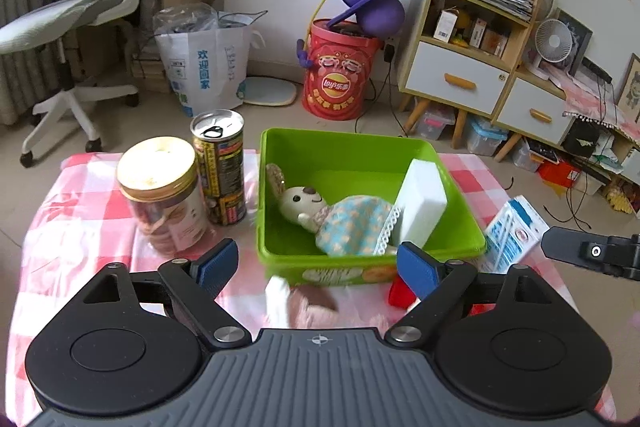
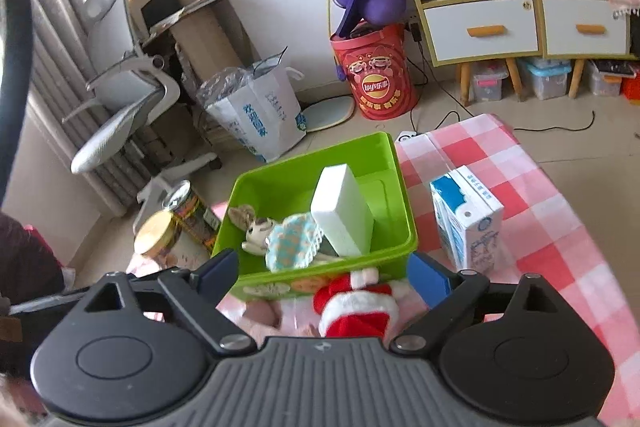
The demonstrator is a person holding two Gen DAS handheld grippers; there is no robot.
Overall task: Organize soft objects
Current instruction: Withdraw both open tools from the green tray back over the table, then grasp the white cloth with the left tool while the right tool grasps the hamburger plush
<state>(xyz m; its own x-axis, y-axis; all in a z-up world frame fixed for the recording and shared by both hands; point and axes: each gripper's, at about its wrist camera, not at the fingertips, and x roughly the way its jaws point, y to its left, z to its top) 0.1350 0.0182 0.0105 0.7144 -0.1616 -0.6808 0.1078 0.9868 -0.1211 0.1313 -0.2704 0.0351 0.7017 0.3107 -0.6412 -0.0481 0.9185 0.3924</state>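
On the left of the checked worktop [image 1: 80, 195] we see a biscuit jar [image 1: 162, 193] and a tall can [image 1: 219, 167] side by side. Centre — the green bin [image 1: 280, 251] already holds our bunny doll [image 1: 320, 213] and white sponge [image 1: 420, 203]. Left tool [image 1: 316, 265] spread wide; right tool [image 2: 322, 277] spread over the Santa plush [image 2: 356, 311] — milk carton [image 2: 468, 219] far right.

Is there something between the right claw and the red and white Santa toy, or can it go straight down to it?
Nothing visible blocks it. The right claw is open, and the Santa toy lies on the checked cloth right between its fingers, just in front of the green bin. The milk carton stands off to the right.
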